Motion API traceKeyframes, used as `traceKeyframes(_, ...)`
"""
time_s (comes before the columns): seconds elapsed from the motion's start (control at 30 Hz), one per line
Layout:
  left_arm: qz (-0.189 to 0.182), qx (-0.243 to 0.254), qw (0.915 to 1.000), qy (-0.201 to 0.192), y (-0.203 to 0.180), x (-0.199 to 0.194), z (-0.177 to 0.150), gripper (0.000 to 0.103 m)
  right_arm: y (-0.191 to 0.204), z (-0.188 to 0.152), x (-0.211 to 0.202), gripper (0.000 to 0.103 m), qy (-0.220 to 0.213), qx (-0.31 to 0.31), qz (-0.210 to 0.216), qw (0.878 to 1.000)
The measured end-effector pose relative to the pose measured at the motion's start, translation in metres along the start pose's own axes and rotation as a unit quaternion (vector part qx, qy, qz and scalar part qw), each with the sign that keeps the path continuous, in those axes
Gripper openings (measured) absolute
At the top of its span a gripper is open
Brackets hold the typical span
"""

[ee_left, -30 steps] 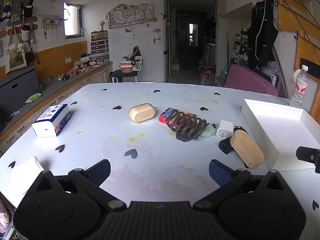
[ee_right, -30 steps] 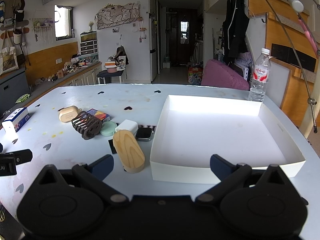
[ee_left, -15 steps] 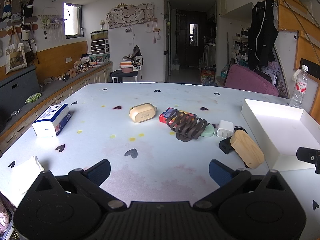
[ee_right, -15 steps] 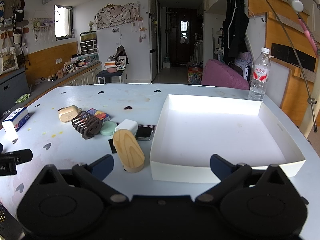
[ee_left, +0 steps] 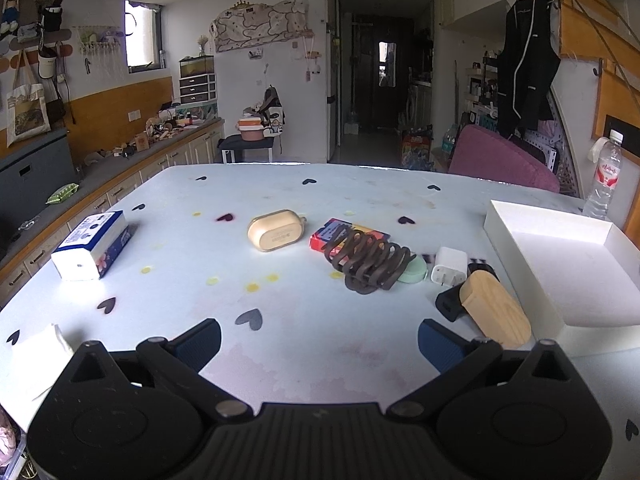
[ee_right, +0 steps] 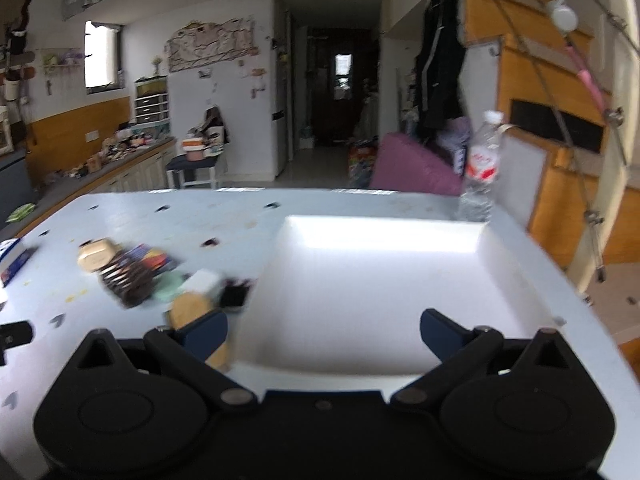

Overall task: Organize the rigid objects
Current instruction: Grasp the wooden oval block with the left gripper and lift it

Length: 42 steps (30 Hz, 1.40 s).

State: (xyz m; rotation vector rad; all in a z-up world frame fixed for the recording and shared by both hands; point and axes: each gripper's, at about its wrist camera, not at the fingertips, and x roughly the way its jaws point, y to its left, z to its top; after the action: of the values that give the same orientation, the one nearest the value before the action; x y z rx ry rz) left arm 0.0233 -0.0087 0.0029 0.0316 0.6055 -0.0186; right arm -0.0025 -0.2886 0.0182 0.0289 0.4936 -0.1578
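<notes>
**Wooden block lies nearest the right jaws**

Tray, white and empty, faces the right gripper, spread open. Wooden block sits beside its left finger, long axis running fore-and-aft. Left gripper, open too, hangs farther off.

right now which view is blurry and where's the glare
Right wrist view: motion-smeared, the hair claw and wooden block streaked, glare washing out the far wall of the white tray. Left wrist view: sharp, fisheye-bent at the edges, tray floor overexposed.
</notes>
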Motion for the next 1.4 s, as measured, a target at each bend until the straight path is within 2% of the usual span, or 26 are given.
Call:
traceKeyframes(0.23, -0.004, 0.009, 0.9998, 0.015, -0.017, 0.025, 0.003, 0.103, -0.070, 0.012, 0.017, 0.103, -0.004, 0.029, -0.045, 0.999)
traceKeyframes(0.37, -0.010, 0.014, 0.9997, 0.019, -0.026, 0.032, 0.006, 0.103, -0.123, 0.015, 0.037, 0.103, 0.018, 0.051, -0.099, 0.994)
traceKeyframes(0.53, -0.015, 0.024, 0.9992, 0.028, -0.042, 0.043, 0.009, 0.103, -0.172, 0.013, 0.058, 0.103, 0.052, 0.071, -0.119, 0.989)
traceKeyframes(0.6, -0.017, 0.028, 0.9990, 0.032, -0.048, 0.046, 0.011, 0.103, -0.188, 0.009, 0.069, 0.096, 0.074, 0.081, -0.110, 0.988)
traceKeyframes(0.67, -0.020, 0.031, 0.9987, 0.035, -0.053, 0.049, 0.013, 0.103, -0.199, 0.004, 0.083, 0.080, 0.098, 0.093, -0.093, 0.987)
traceKeyframes(0.8, -0.032, 0.033, 0.9982, 0.040, -0.063, 0.054, 0.017, 0.103, -0.206, -0.002, 0.099, 0.064, 0.130, 0.102, -0.058, 0.985)
traceKeyframes(0.97, -0.049, 0.037, 0.9970, 0.047, -0.074, 0.060, 0.019, 0.103, -0.211, -0.007, 0.117, 0.033, 0.162, 0.111, -0.024, 0.980)
traceKeyframes(1.23, -0.079, 0.035, 0.9940, 0.067, -0.089, 0.072, 0.018, 0.102, -0.214, -0.013, 0.129, 0.007, 0.197, 0.091, -0.033, 0.976)
traceKeyframes(1.4, -0.105, 0.066, 0.9907, 0.057, -0.104, 0.077, 0.017, 0.100, -0.212, -0.015, 0.127, 0.006, 0.198, 0.079, -0.036, 0.976)
